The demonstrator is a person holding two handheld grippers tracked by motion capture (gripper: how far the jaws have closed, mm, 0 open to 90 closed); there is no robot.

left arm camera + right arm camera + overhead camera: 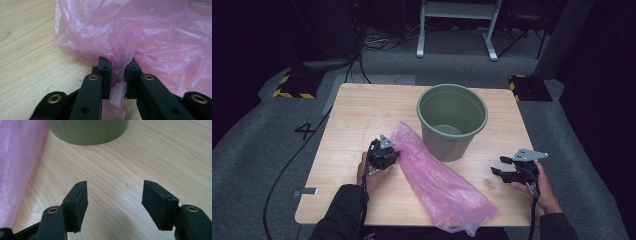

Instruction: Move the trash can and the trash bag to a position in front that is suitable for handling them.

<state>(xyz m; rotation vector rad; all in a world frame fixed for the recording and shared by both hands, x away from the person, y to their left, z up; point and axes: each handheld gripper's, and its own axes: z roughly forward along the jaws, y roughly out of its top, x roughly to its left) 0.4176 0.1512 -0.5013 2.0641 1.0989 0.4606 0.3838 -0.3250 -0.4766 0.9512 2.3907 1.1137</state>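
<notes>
The left gripper has its two black jaws pinched nearly together on a gathered fold of the thin, crinkled pink translucent plastic bag, the film bunched between the pads in the left gripper view. The right gripper holds nothing: its jaws stand well apart over bare wood in the right gripper view, pointing towards the bag with a gap between them. The bag lies flat and long on the pale wooden table, running diagonally from just beside the round olive-green plastic bucket down to the near edge, where its far end reaches the table's lip. The bucket stands upright towards the back of the table, its wall touching or just beside the bag's upper end. Open tabletop lies left of the left gripper and between the bag and the right gripper. A dark figure "4" is marked on the grey carpet left of the table.
</notes>
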